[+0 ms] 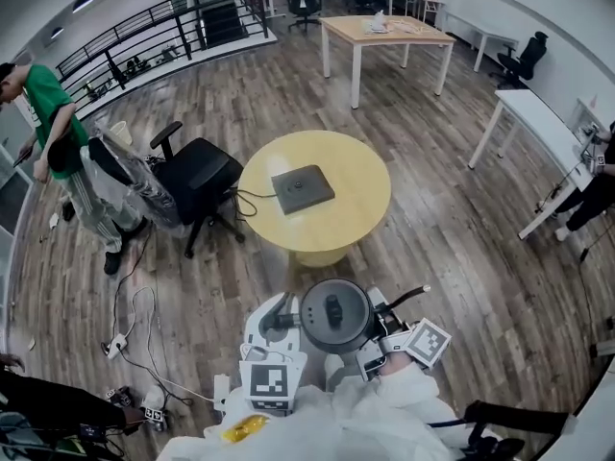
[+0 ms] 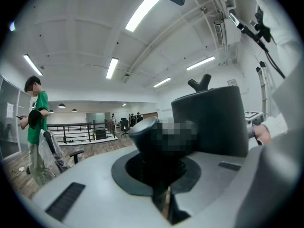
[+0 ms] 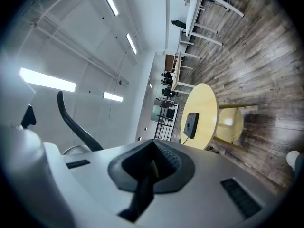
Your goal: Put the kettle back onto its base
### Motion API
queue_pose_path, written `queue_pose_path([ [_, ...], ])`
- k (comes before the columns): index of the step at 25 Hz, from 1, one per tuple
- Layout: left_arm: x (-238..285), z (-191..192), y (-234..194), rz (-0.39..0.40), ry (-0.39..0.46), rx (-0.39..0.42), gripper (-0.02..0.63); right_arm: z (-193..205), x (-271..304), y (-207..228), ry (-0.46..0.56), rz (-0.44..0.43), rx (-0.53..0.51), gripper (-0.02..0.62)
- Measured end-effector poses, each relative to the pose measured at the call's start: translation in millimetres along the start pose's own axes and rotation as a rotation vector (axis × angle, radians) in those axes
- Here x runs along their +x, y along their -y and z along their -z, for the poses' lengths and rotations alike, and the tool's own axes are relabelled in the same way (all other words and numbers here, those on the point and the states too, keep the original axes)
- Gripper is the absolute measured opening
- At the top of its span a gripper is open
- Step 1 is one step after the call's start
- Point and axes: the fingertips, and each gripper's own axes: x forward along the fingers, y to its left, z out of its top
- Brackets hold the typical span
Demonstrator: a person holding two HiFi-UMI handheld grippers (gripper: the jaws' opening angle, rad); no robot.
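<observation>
Left gripper (image 2: 159,167) is clamping its jaws on the dark grey round kettle (image 1: 334,315), probably its spout, at bottom centre; right gripper (image 3: 151,167) is holding its jaws together. Advise centring it level over the square dark base (image 1: 302,189) on the round yellow surface (image 1: 365,176) before lowering.

text: none legible | numbers: none | signs: black-white squares on marker cube (image 1: 271,382) (no lettering)

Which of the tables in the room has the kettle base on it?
The round yellow table; the dark kettle base sits on it. The wooden table and the white table are rectangular, without it.
</observation>
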Motion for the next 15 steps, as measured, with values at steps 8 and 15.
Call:
queue_pose_path([
  [8,79,-11,-18,-0.025,0.015,-0.004,0.02,-51,70,11,-0.026,-0.011,-0.011,0.011],
  [15,111,-4,-37,-0.044,-0.015,-0.022,0.02,-58,107,22,-0.053,0.001,0.012,0.011],
])
